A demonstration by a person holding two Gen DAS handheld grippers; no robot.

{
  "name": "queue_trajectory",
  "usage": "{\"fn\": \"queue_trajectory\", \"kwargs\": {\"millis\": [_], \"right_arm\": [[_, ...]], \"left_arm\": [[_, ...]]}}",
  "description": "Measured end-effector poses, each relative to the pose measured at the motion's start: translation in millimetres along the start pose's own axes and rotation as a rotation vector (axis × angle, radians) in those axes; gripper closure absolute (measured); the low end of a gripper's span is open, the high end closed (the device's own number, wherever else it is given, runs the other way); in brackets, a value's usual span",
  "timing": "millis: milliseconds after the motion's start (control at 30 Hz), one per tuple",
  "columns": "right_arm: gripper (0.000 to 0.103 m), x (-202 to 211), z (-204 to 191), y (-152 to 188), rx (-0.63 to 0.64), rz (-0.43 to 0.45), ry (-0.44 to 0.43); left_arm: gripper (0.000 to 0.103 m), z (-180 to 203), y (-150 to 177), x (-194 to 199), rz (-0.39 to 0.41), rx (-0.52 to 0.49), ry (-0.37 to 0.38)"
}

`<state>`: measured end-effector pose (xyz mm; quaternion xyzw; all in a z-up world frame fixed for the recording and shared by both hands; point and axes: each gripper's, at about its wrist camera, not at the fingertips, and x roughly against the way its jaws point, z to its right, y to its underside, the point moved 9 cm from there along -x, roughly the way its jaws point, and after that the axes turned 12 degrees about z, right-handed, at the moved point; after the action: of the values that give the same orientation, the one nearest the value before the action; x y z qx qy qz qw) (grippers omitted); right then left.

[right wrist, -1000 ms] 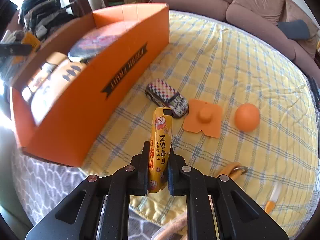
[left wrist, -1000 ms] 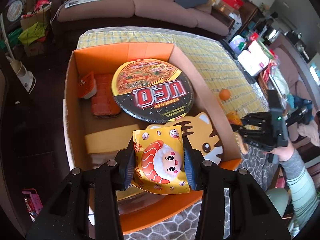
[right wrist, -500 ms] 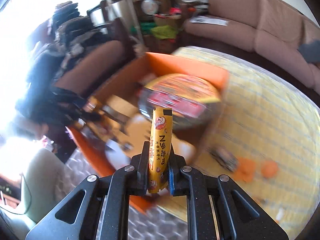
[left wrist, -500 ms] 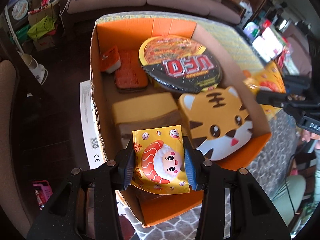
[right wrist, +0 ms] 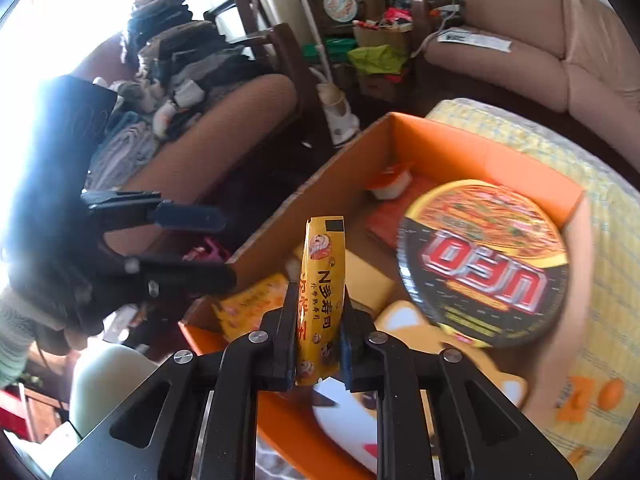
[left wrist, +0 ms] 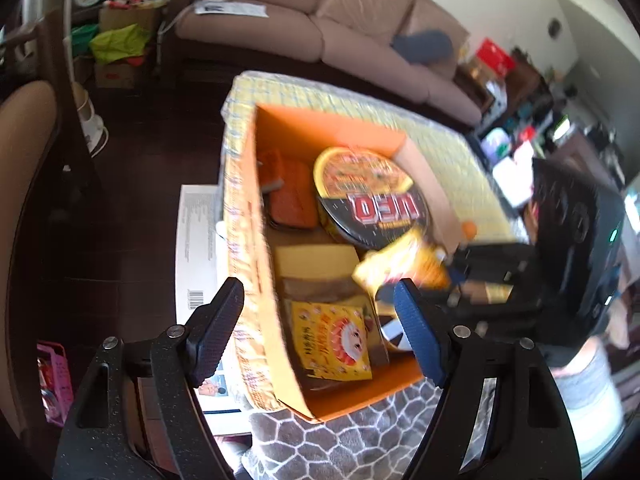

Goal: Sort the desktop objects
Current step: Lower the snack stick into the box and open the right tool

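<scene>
An orange cardboard box point(left wrist: 256, 280) stands on the yellow checked table point(left wrist: 460, 160). My left gripper point(left wrist: 316, 328) is open and empty above its near end. A yellow sushi snack packet point(left wrist: 332, 342) lies flat in the box below it. My right gripper point(right wrist: 316, 340) is shut on a second yellow snack packet point(right wrist: 322, 292), held upright over the box point(right wrist: 472, 152). That packet point(left wrist: 404, 264) shows blurred in the left wrist view. The box also holds a UFO noodle bowl point(right wrist: 480, 256), a tiger cushion point(right wrist: 420, 340) and orange packs point(left wrist: 290, 196).
An orange ball point(right wrist: 610, 394) and an orange flat piece point(right wrist: 572, 400) lie on the table beside the box. A brown sofa point(left wrist: 320, 28) stands behind the table. A chair point(right wrist: 200, 136) piled with clothes is to the left. White paper point(left wrist: 198, 248) lies on the dark floor.
My left gripper has opened and let go of its snack packet, which now lies in the box. My right gripper has carried its packet from the table to over the box.
</scene>
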<state>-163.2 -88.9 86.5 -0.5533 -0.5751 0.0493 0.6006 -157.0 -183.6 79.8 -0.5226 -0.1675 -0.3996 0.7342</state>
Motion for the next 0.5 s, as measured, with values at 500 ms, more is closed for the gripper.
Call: {"fn": "queue_trajectory", "kwargs": {"millis": [500], "right_arm": [[0.06,-10,-7,12,0.061,-0.049,0.074]], "left_arm": [[0.028,16,9,0,-0.023,-0.041,-0.005]]}}
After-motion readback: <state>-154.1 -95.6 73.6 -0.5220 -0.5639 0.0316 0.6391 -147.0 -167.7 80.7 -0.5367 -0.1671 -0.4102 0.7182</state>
